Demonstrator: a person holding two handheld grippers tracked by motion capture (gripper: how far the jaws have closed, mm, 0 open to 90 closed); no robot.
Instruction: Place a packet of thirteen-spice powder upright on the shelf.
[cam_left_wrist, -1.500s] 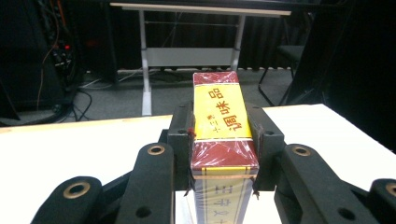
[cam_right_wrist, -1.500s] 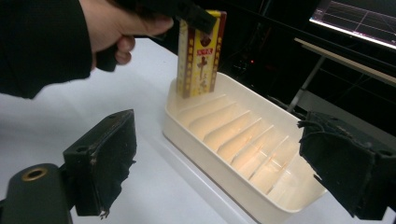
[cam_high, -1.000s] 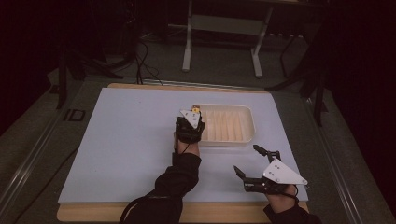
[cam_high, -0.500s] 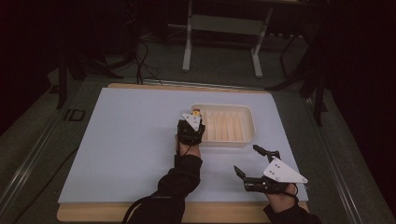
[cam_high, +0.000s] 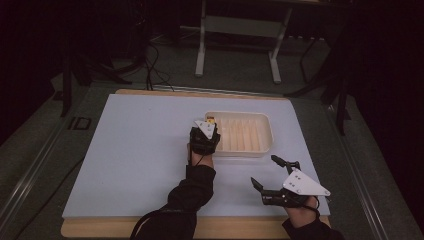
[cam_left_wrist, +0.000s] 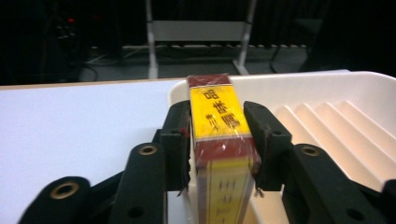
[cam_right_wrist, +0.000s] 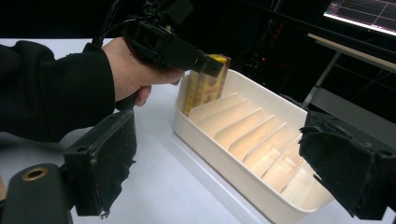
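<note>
Left gripper (cam_left_wrist: 217, 140) holds a red-and-yellow box (cam_left_wrist: 219, 140) between its two black jaws, which have just been opening a little; the pads sit against the box's narrow sides, and whether they press on it is hard to tell. Going from largest to smallest: the table (cam_high: 130, 150), pale blue on a wooden base, spreads across the high view. On it, toward the far right, sits a white tray (cam_high: 265, 131) with a row of slanted dividers inside that form narrow slots. The slots to the right of the box hold nothing visible. In the right gripper view the box stands upright in the tray's end slot nearest the left hand (cam_right_wrist: 135, 74), its lower part behind the tray wall and its top above the rim. In the high view that hand and the grey plate on its gripper cover most of the box, leaving a small yellow corner showing.

Right gripper (cam_high: 272, 172) hovers over the table's near right corner, well apart from the tray, jaws spread wide with nothing between them.
</note>
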